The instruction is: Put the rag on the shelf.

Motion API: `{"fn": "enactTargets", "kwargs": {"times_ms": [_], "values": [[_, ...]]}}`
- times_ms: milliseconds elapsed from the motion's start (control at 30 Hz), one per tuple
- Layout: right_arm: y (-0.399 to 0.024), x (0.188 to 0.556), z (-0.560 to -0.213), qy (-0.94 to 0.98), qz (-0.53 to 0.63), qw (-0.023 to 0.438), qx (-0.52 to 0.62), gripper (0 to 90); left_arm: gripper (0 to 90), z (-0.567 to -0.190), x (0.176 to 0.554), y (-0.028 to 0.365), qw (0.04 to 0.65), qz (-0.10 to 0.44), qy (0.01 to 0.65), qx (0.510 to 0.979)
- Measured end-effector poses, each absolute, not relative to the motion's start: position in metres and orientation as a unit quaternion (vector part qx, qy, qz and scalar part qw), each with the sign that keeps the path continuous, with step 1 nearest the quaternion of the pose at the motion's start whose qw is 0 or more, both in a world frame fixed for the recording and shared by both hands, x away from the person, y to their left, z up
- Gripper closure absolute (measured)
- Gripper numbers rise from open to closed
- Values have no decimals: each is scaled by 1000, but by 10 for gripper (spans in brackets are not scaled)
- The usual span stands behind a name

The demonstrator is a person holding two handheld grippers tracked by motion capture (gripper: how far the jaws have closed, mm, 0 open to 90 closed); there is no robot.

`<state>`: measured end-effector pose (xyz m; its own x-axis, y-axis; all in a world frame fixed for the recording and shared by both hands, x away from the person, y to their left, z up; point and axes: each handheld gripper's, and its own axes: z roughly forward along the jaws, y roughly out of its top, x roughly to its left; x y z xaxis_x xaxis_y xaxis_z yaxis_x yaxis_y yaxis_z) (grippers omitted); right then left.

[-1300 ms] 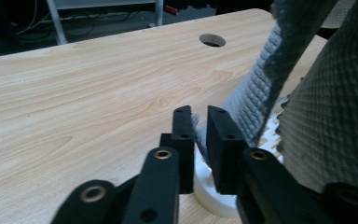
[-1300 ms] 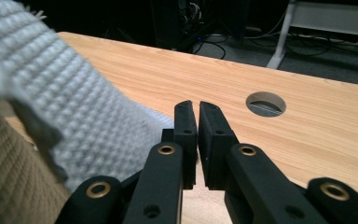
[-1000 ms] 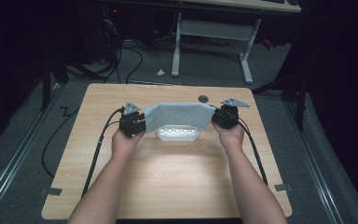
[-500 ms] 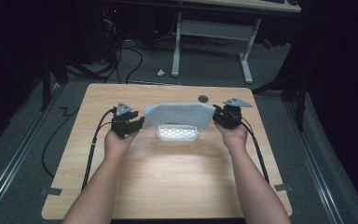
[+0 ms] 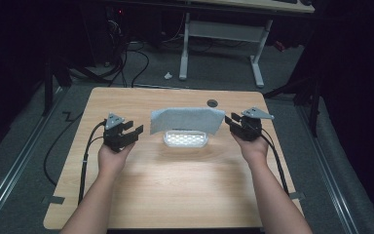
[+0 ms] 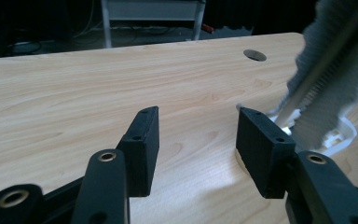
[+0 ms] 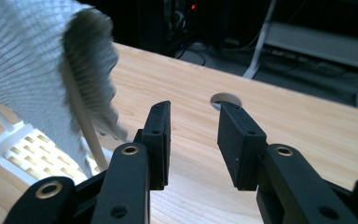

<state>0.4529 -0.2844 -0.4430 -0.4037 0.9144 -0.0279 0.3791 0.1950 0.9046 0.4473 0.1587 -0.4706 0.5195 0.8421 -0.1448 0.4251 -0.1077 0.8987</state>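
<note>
Grey ribbed cloth (image 5: 187, 120) draped over white perforated plastic tray (image 5: 185, 139), light wooden table (image 5: 175, 185).
Your left gripper (image 5: 129, 133) and right gripper (image 5: 233, 121) flank it, jaws apart, holding nothing.

Grey cloth (image 5: 187, 120) mid-table — flanks seemingly free

Dim room (grey floor (image 5: 214, 73)), wooden table (image 5: 175, 180)

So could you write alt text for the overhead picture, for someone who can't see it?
A grey cloth hangs over a white perforated tray on a wooden table. A person's hands hold black tongs either side of it, the left tongs and right tongs both open and clear of the cloth.
</note>
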Motion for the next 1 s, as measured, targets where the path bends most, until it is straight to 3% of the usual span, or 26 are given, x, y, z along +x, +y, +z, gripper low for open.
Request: {"fn": "enactTargets", "kwargs": {"times_ms": [267,733,1000], "values": [[-291,430,-439,711,451,304,446,629,476,-473,423,168,496,209,435,722],[-277,361,-428,726,456,314,409,491,451,-482,357,172,486,182,394,759],[-263,310,-455,744,439,289,412,423,436,-493,314,148,482,155,374,777]]}}
